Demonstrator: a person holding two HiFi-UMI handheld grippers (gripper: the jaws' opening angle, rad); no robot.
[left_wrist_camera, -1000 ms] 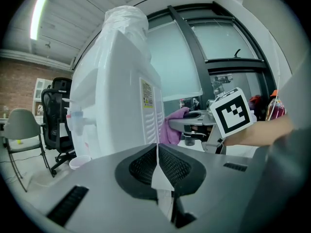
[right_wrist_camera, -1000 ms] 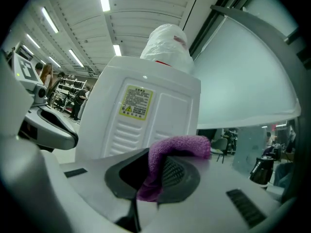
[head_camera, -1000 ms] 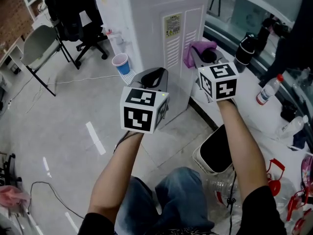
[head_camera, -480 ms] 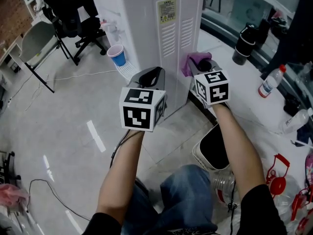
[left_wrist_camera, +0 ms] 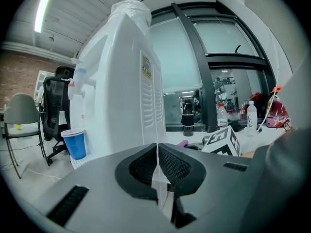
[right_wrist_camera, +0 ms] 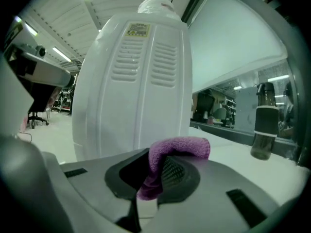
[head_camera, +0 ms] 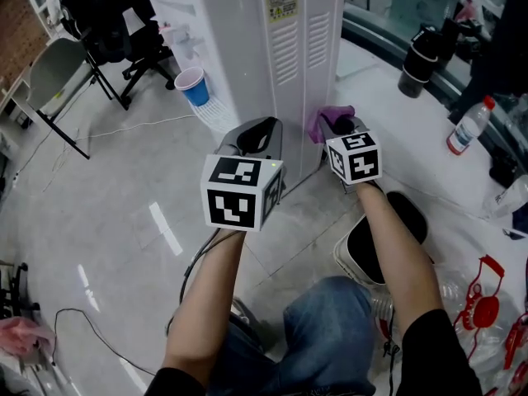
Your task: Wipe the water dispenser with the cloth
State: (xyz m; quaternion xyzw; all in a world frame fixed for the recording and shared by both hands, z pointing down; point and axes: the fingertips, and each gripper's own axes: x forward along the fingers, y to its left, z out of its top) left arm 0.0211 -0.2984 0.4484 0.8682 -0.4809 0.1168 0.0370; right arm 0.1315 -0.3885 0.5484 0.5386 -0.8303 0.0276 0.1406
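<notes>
Head view has the white water dispenser (head_camera: pixel 280 48) standing on the floor, its vented back panel facing the person. The right gripper (head_camera: pixel 336 126) pinches the purple cloth (head_camera: pixel 322 122) between its jaws, low beside that panel's right edge; contact cannot be told. The left gripper (head_camera: pixel 258 132), jaws pressed together on nothing, hangs near the dispenser's base. A blue cup (head_camera: pixel 194 87) stands at the dispenser's tap side.
</notes>
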